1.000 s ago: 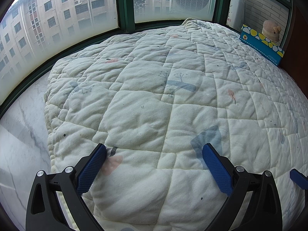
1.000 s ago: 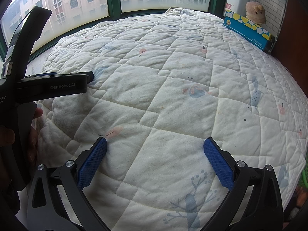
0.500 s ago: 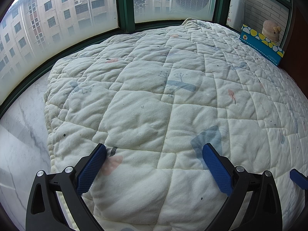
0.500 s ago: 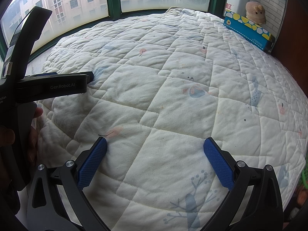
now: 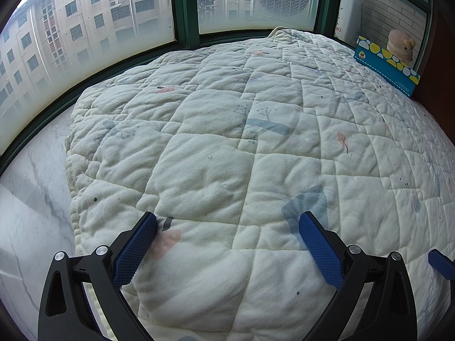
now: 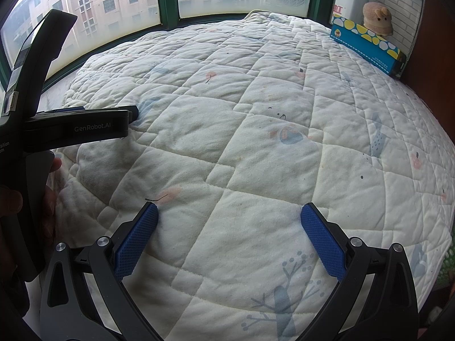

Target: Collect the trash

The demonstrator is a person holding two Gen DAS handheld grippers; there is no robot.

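We hold the left gripper [image 5: 227, 221] and right gripper [image 6: 229, 213] with jaws spread wide, empty, over the quilt [image 6: 256, 113]. A closed blue tissue box [image 6: 366, 47] carries a plush toy [image 6: 378, 18]; its contents are hidden.

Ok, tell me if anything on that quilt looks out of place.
A thin dark thread or hair lies loose on the cream quilted blanket, just ahead of the open right gripper. Nothing else stands out.
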